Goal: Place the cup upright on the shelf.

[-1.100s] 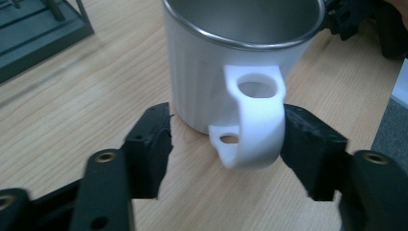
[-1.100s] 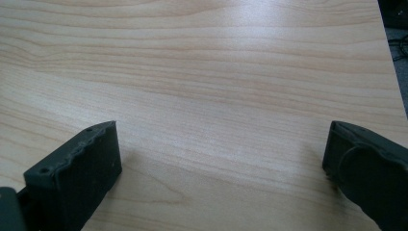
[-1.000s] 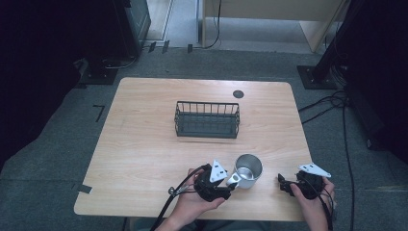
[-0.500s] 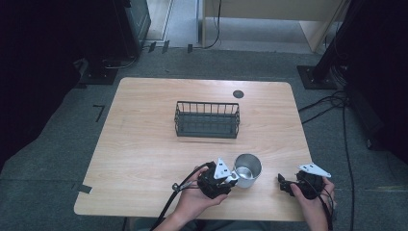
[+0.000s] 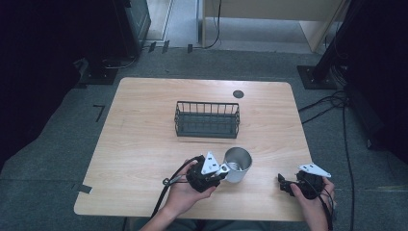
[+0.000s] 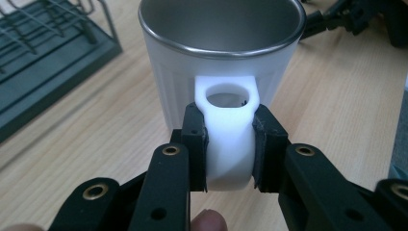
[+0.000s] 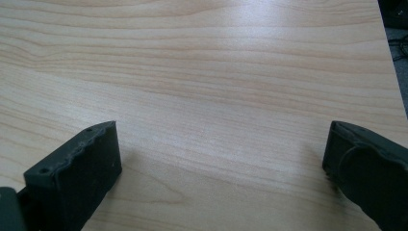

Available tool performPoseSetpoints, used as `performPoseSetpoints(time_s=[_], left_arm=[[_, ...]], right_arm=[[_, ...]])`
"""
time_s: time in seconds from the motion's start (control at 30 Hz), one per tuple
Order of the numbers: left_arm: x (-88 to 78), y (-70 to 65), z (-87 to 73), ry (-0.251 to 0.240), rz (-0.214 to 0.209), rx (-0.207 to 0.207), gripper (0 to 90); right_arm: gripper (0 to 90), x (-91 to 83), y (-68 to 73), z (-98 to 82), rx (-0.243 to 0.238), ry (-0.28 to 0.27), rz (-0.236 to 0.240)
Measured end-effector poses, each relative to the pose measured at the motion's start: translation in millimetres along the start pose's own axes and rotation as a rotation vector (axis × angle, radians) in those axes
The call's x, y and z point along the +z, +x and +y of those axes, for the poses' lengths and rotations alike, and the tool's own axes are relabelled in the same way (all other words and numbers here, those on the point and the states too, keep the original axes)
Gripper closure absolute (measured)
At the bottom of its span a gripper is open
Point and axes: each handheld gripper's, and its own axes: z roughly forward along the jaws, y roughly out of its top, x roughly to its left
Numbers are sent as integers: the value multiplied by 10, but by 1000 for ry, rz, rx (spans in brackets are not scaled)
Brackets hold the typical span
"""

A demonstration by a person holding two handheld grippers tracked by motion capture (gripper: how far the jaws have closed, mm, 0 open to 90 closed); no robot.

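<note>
The left gripper (image 5: 219, 172) sits at the near middle of the desk (image 5: 144, 144), held in the person's left hand (image 5: 185, 192), and its jaws have just been closing – in the left gripper view they are clamped on the white handle (image 6: 227, 139) of the mug (image 6: 221, 62), one pad on each side of the loop. The mug stands upright straight ahead of those jaws, its open steel-lined mouth up and its white ribbed wall touching nothing but the handle's own root. Beyond the mug and off to the left of the jaws in that view lies the black wire basket (image 6: 43, 62), apart from the mug; in the high view the basket (image 5: 207, 119) stands past the mug (image 5: 237, 163) toward the far side of the desk, with a small dark round disc (image 5: 238, 94) farther back still.

To the right, well apart from the mug, the right gripper (image 5: 287, 185) rests near the desk's front edge in the person's right hand (image 5: 312, 195) – its jaws stand wide apart with only bare wood grain between them in the right gripper view, holding nothing
</note>
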Motion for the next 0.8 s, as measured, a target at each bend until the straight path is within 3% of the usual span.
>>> performPoseSetpoints(time_s=[0.53,0.8], left_arm=[[-404,483,189,-75,42,6,729],[-565,779,301,-124,17,-3,729]], right_arm=[[0,0,2,-1,2,0,0],[0,0,2,0,3,-1,0]])
